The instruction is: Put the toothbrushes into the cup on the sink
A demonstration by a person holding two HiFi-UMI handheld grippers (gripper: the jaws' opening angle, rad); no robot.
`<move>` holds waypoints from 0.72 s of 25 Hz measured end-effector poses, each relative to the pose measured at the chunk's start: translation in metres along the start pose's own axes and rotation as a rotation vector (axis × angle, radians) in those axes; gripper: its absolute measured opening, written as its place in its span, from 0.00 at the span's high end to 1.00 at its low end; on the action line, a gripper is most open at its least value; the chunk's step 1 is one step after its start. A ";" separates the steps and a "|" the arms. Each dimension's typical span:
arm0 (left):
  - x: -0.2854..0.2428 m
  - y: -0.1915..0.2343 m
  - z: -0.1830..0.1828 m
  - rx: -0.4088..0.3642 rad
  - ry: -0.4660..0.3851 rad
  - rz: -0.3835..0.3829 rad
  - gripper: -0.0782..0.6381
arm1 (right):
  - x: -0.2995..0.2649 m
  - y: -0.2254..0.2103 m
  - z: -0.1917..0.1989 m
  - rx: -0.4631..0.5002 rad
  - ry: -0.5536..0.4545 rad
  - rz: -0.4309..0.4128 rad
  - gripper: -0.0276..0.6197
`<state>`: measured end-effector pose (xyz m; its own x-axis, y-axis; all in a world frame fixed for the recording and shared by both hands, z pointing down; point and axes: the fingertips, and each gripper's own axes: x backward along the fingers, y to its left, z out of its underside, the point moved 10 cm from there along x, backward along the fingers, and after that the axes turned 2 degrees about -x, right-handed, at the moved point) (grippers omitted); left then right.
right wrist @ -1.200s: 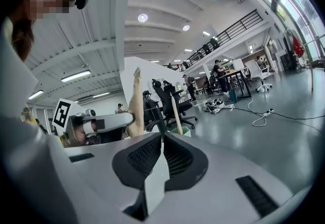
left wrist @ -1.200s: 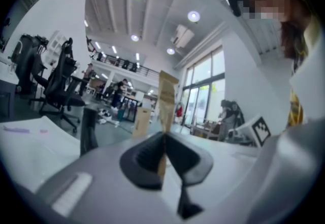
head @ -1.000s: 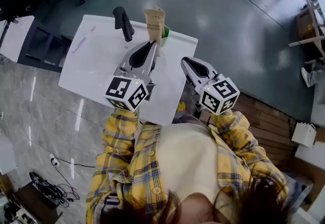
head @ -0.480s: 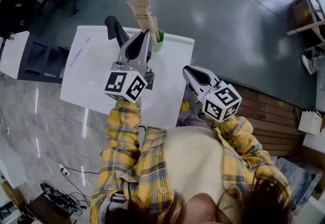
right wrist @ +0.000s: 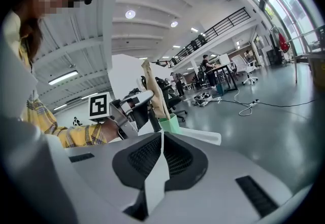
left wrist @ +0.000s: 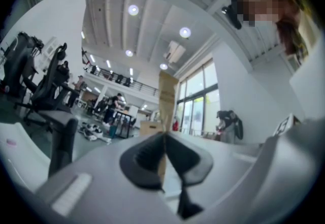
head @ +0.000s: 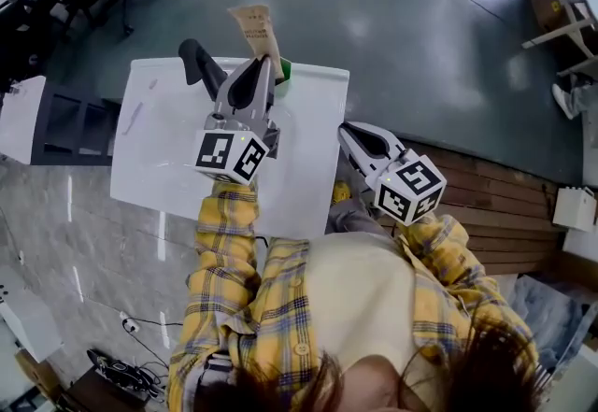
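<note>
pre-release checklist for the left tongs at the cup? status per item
1. Left tongs gripping the toothbrush pack: ok, shut on it.
2. Pack upright with its lower end at the green cup: ok in the right gripper view.
3. Pack seated on the cup's bottom: cannot tell, the inside is hidden.
4. Faucet clear of the pack: ok, it stands off to the side.
5. Right tongs out of the way: ok, shut, nothing held, back at the sink's near edge.

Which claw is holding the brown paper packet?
The left claw: it pinches the brown packet by the green cup. The right claw hangs back, shut and empty.
</note>
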<state>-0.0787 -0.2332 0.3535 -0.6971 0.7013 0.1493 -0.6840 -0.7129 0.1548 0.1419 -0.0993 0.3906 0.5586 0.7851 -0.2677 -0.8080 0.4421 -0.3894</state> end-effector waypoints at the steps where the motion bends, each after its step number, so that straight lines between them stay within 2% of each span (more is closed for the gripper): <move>1: -0.001 0.000 0.002 -0.008 0.004 0.000 0.87 | 0.000 0.000 0.000 -0.002 0.000 0.002 0.93; 10: -0.007 0.001 0.015 -0.031 0.048 0.009 0.87 | 0.005 -0.008 0.002 -0.019 0.000 0.024 0.93; 14: -0.006 -0.001 0.015 -0.053 0.025 0.020 0.87 | 0.005 -0.008 0.004 -0.021 0.000 0.024 0.93; 18: -0.008 0.001 0.018 -0.041 0.022 0.034 0.87 | 0.005 -0.009 0.005 -0.028 0.003 0.028 0.93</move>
<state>-0.0697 -0.2393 0.3699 -0.7243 0.6767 0.1319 -0.6678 -0.7362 0.1098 0.1512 -0.0974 0.3972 0.5365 0.7955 -0.2815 -0.8178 0.4080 -0.4059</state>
